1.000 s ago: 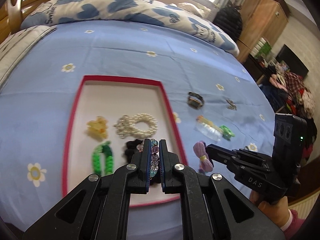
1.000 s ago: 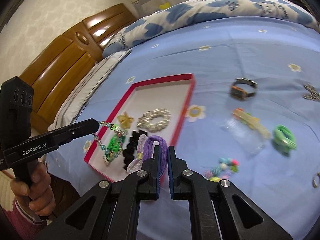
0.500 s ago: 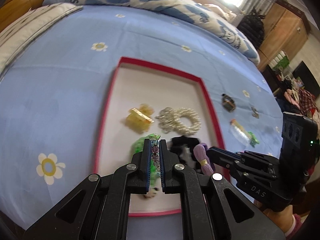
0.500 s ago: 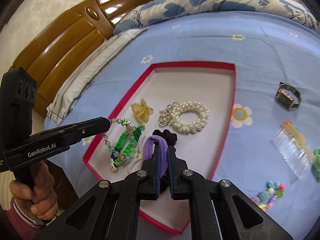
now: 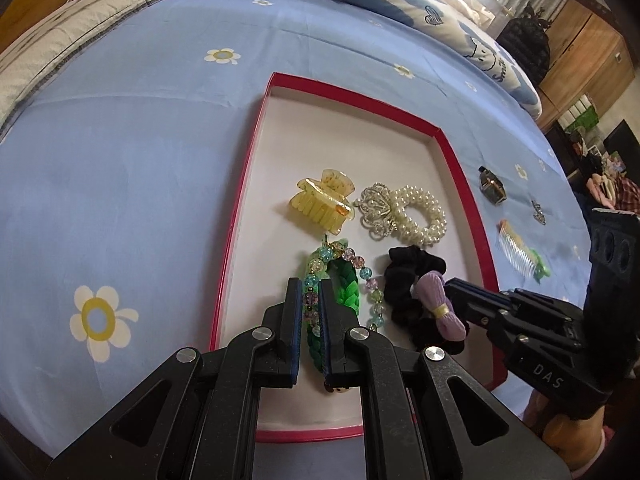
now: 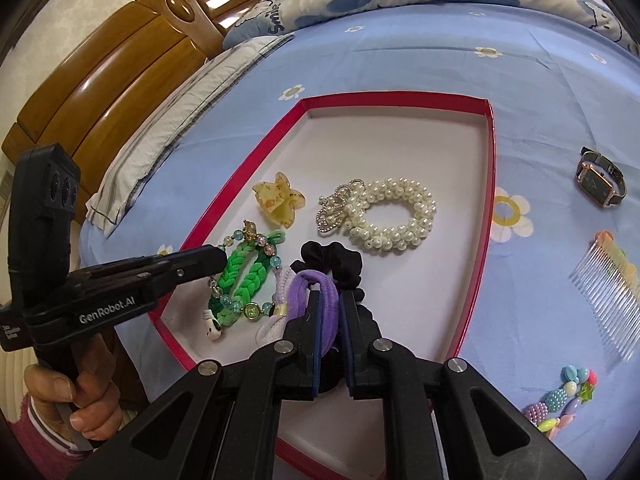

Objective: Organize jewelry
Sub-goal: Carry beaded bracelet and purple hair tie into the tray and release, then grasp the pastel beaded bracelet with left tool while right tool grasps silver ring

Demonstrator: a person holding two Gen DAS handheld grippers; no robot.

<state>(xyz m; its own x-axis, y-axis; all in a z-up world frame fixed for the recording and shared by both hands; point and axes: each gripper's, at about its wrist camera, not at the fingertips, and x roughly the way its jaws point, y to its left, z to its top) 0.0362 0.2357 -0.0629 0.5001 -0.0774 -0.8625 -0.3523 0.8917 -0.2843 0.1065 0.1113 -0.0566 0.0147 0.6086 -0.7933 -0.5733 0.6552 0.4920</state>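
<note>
Reaching low over red tray (image 5: 460, 168): left claw (image 5: 310, 312) nearly closed, pinching beaded bracelet (image 5: 362, 272) draped across green braided band (image 6: 244, 276); right claw (image 6: 330, 312) clamped on purple hair tie (image 6: 320, 292), above black scrunchie (image 5: 408, 276) inside tray.

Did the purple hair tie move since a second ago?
Yes. The purple hair tie, pinched in the right gripper, went from outside the red tray's right edge to inside it, now against the black scrunchie.
</note>
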